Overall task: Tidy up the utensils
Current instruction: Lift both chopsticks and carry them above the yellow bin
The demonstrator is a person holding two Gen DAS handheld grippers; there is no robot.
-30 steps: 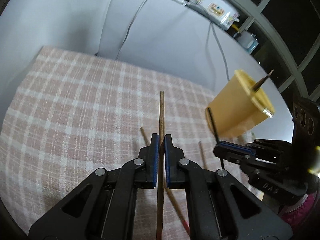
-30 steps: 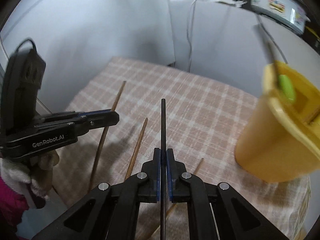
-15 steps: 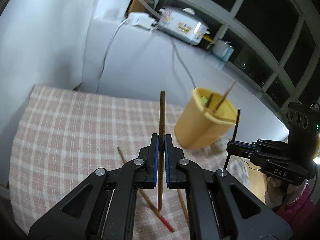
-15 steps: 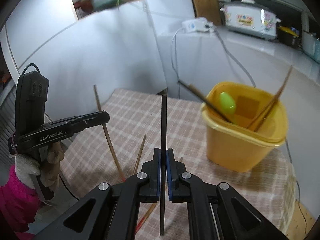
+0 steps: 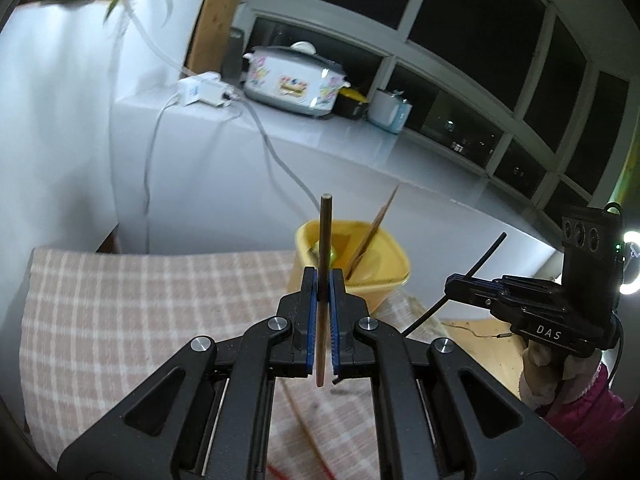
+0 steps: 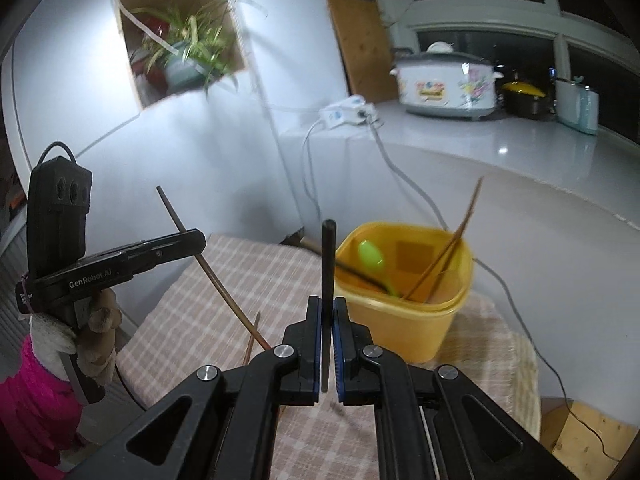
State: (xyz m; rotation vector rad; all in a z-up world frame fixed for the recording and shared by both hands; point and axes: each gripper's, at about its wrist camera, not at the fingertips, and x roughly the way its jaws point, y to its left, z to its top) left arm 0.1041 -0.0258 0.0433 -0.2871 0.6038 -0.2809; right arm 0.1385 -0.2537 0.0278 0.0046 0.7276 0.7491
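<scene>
Checked tablecloth (image 6: 192, 320) up front, yellow bin (image 6: 404, 320) at its far right; left gripper (image 5: 322, 316) pinches a brown chopstick (image 5: 325, 248), right gripper (image 6: 327, 344) clamps a black chopstick (image 6: 328, 264), both near the bin.

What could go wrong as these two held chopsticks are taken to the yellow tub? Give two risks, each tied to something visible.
1. The left gripper pinches the brown chopstick and the right gripper the black chopstick at one narrow spot each; either could pivot or slip.
2. The yellow tub already holds leaning chopsticks and a green utensil; an incoming stick could snag on them or tip the tub.
</scene>
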